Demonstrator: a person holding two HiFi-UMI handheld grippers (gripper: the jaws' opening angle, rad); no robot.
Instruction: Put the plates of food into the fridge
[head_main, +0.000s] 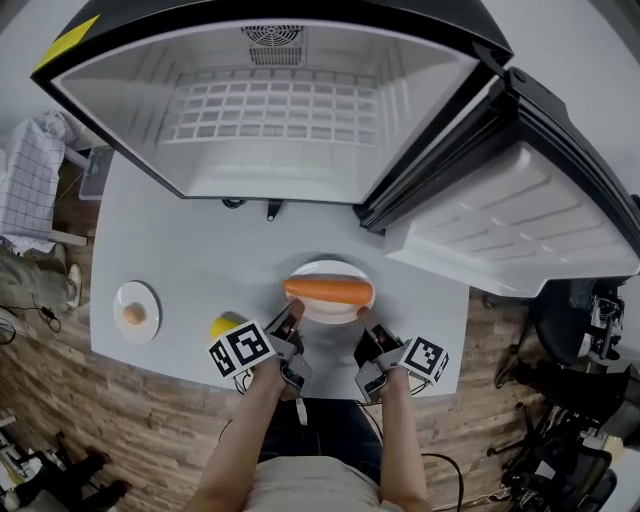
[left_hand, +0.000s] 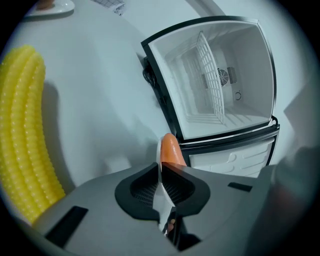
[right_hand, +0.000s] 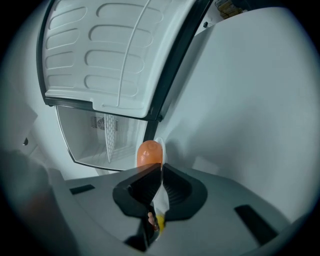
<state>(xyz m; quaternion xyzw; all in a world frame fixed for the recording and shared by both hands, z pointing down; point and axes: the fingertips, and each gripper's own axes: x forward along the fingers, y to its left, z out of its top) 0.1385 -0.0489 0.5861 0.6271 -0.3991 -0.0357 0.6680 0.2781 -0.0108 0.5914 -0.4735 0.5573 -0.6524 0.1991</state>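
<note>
A white plate (head_main: 330, 308) with a carrot (head_main: 328, 290) lying across it sits in front of the open fridge (head_main: 270, 170), over the middle of the grey table (head_main: 200, 250) and towards its near edge. Whether it still rests on the surface cannot be told. The left gripper (head_main: 290, 322) pinches the plate's near-left rim, its jaws pressed onto the thin white edge with the end of the carrot just beyond them. The right gripper (head_main: 368, 335) pinches the near-right rim the same way, jaws closed on the edge. The fridge stands at the far edge of the table, its wire shelf bare and its door (head_main: 510, 220) swung out to the right. A yellow corn cob (head_main: 223, 325) lies just left of the left gripper, near the near edge. A smaller plate (head_main: 135, 289) holding a small orange piece of food (head_main: 133, 314) sits by the left edge.
</note>
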